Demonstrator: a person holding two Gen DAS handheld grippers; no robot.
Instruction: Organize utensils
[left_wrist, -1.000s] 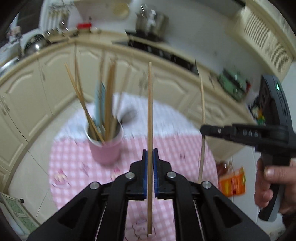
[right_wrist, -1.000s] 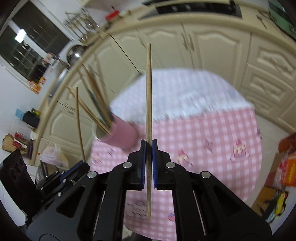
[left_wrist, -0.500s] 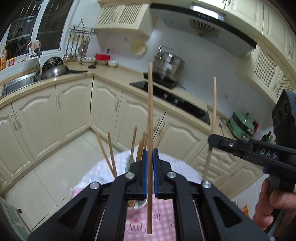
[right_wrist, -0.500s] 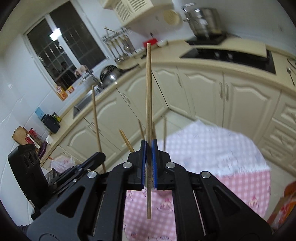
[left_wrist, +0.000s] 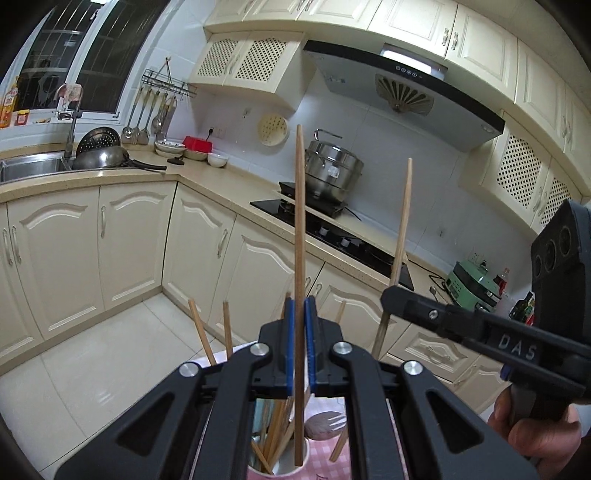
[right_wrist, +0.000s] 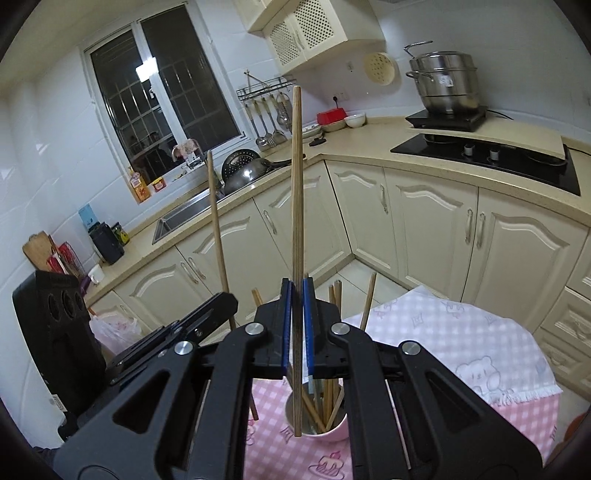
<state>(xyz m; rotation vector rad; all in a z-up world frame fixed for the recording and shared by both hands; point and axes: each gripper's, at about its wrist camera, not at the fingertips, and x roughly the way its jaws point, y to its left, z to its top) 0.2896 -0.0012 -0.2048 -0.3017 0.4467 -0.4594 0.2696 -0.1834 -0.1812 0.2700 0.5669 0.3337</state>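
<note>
only the right wrist view shows the pink cup's (right_wrist: 334, 430) rim and the sink (right_wrist: 184, 216).

Legible text, one item:

1. "DAS", pale capital letters on the black arm of the right tongs (left_wrist: 391, 301), read in the left wrist view, on the side of the arm facing the camera.

Present but not readable:

2. Sticker on the steel steamer pot (right_wrist: 445, 83): print too small.
3. Row of control marks on the range hood (left_wrist: 404, 72): symbols only, not decipherable.
4. Label on the yellow carton (right_wrist: 139, 184) at the window sill: print blurred.
</note>
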